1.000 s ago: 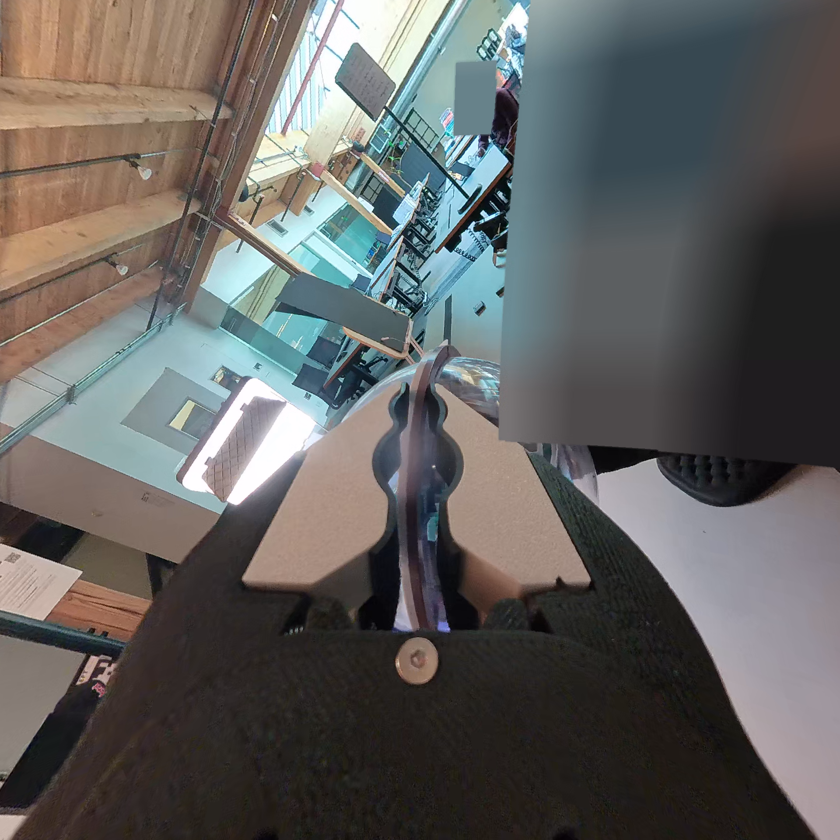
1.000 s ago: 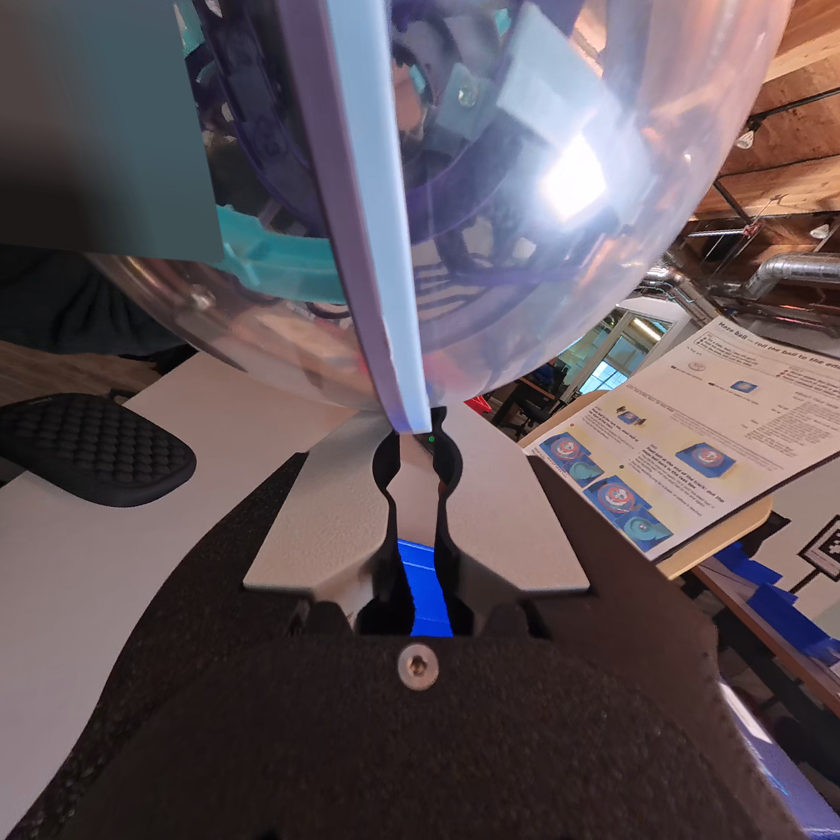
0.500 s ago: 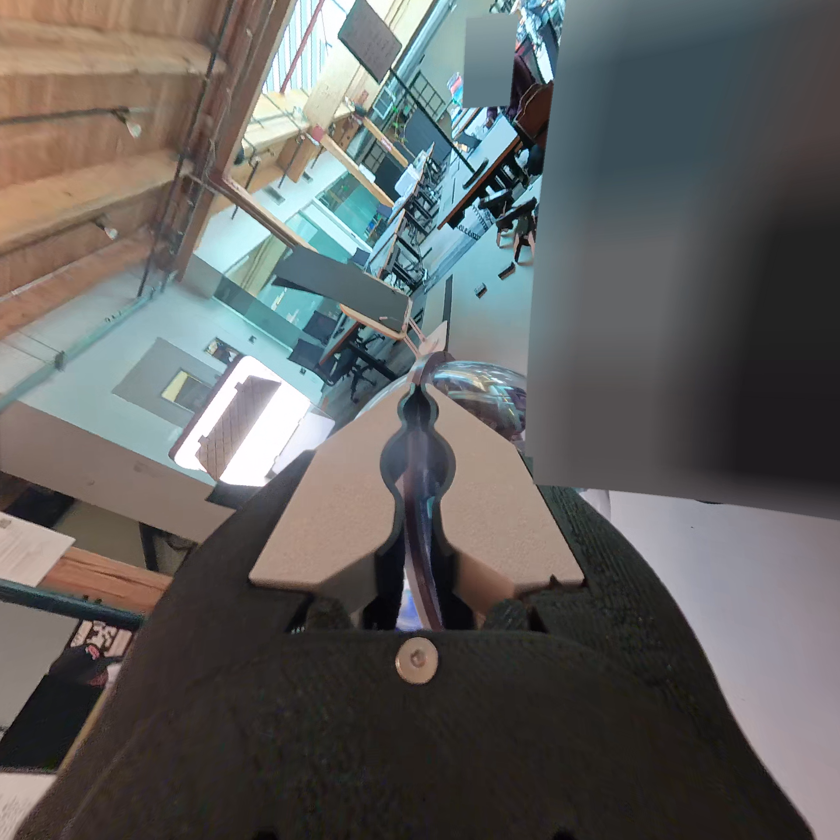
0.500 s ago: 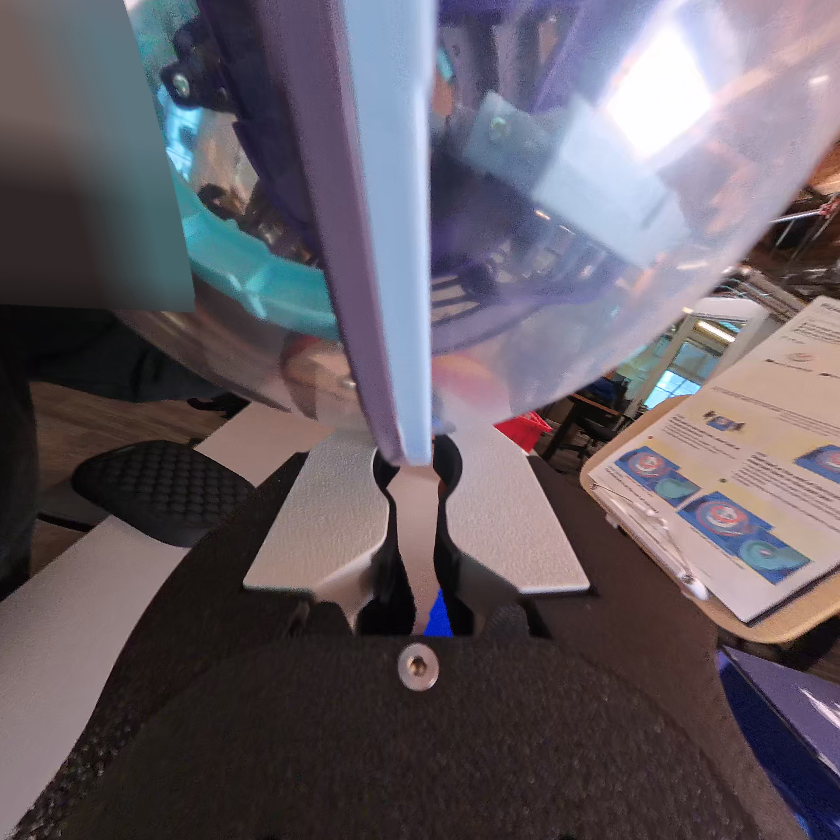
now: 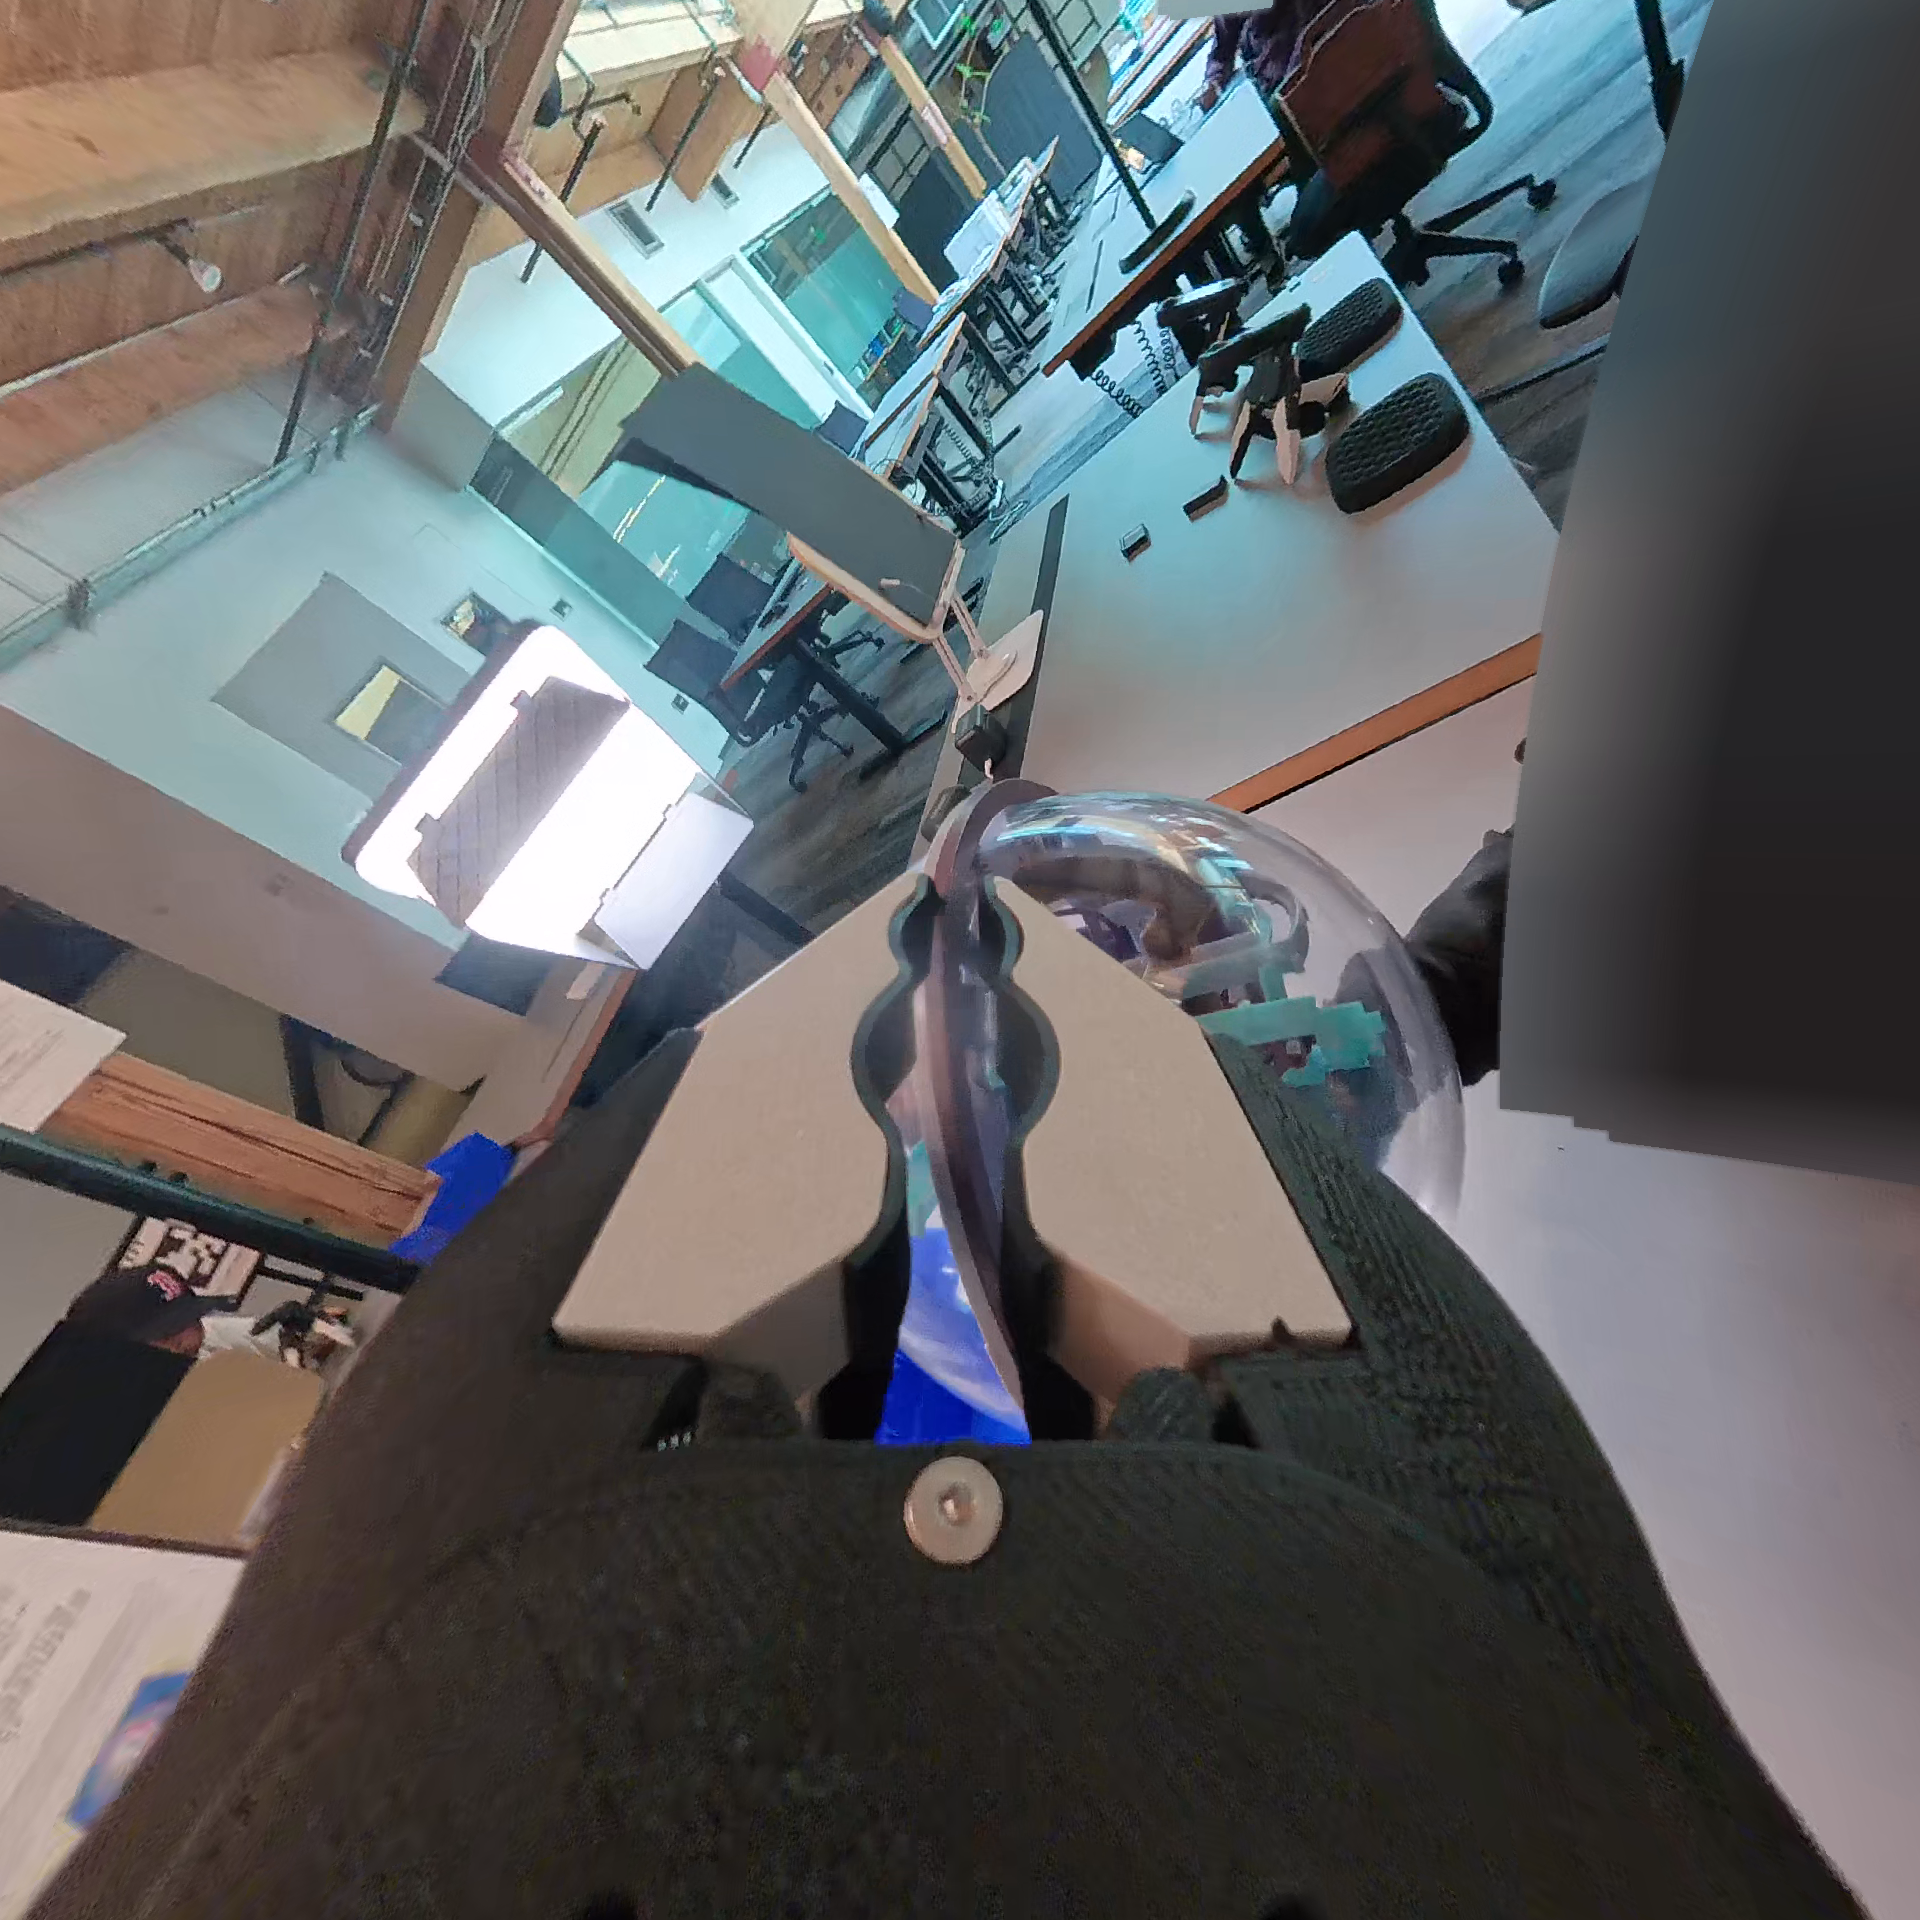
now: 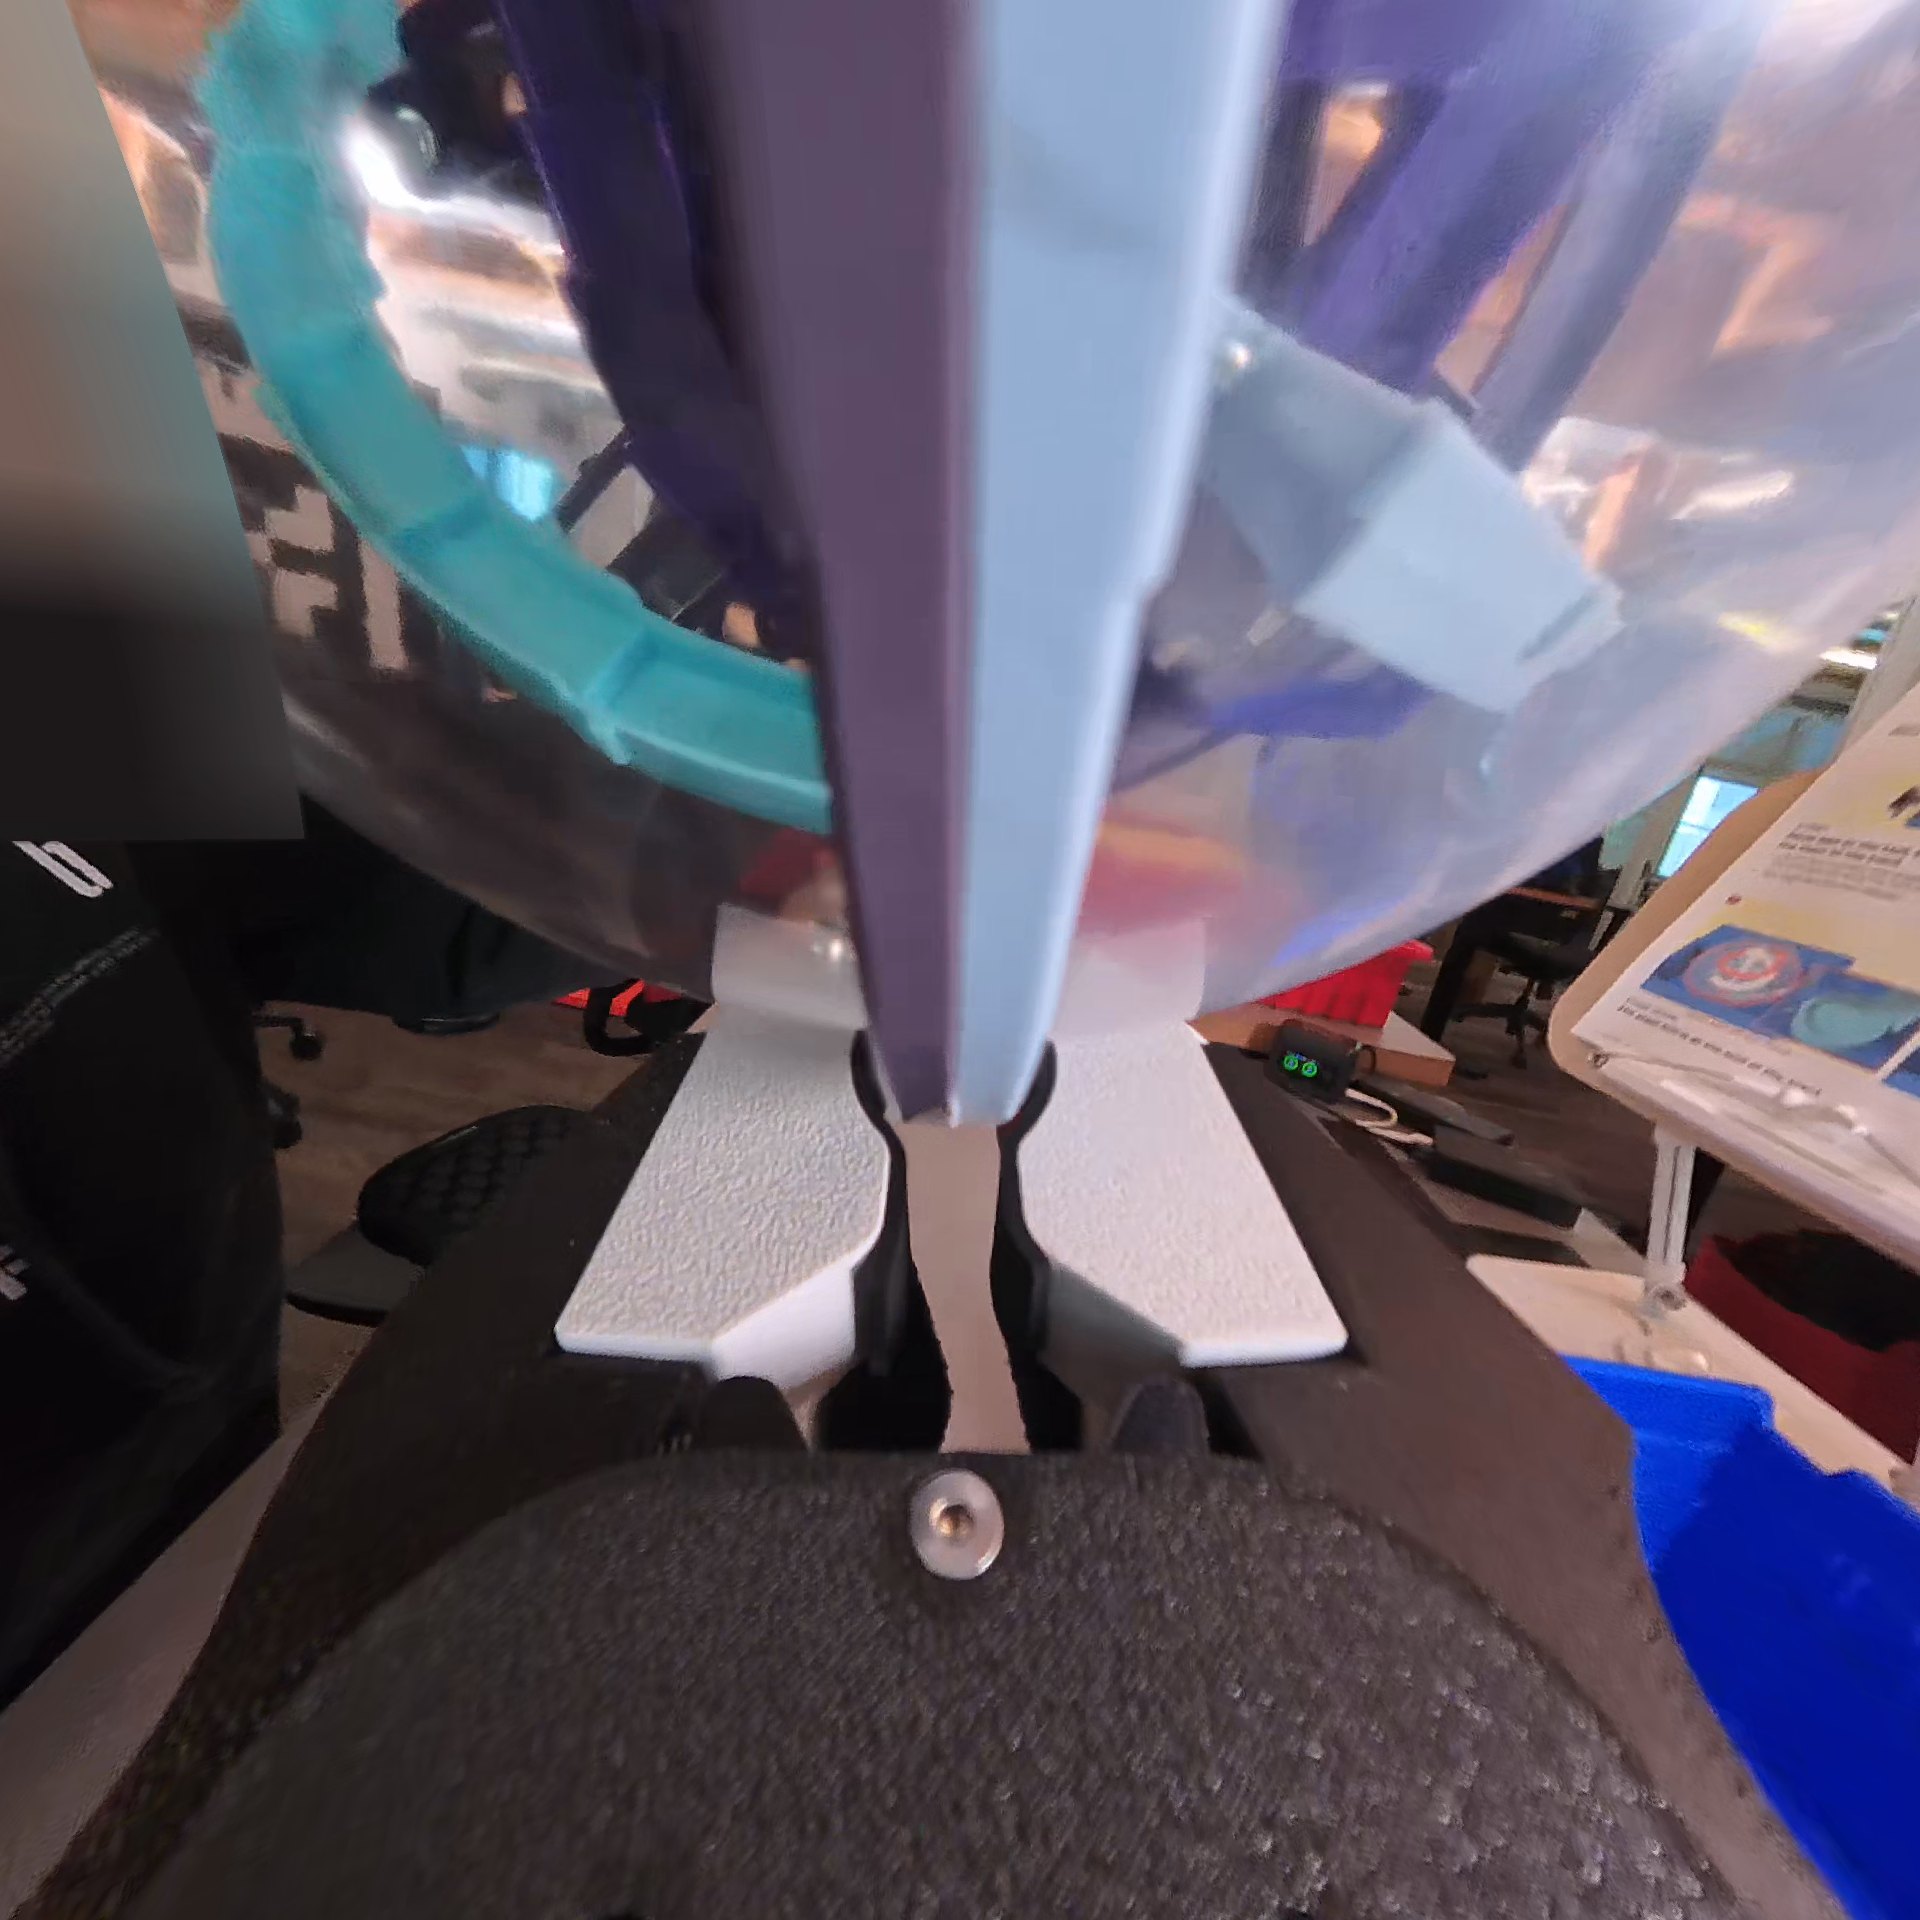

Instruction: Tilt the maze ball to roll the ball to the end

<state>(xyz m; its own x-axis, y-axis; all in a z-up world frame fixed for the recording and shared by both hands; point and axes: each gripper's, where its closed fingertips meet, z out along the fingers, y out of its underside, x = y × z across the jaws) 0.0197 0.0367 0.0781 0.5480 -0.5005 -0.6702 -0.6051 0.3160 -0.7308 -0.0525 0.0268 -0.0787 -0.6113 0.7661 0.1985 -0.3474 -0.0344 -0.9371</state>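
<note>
Timber-beamed ceiling [image 5: 135, 260], glass partitions [image 5: 821, 270], rows of desks [image 5: 1195, 208], bright softbox light [image 5: 540, 790].

print noted, wording not transcribed.

right wrist view:
- instruction sheet [image 6: 1756, 914] on stand, right edge: printed lines w/ colour pics, mostly blurred.
- black garment [image 6: 94, 1091], left: white logo and small white lettering.
- small black device [image 6: 1311, 1062] on far desk: two green lit marks, too small to read.
- blocky b/w print [image 6: 332, 582], seen through maze ball [image 6: 1507, 312] shell; distorted.

left wrist view:
- printed sheet [image 5: 73, 1683], lower left: text and a blue pic, blurred.
- white paper [image 5: 42, 1060], left edge: faint lines, illegible.
- b/w sign [image 5: 187, 1259] under shelf: bold lettering, partly hidden.
</note>
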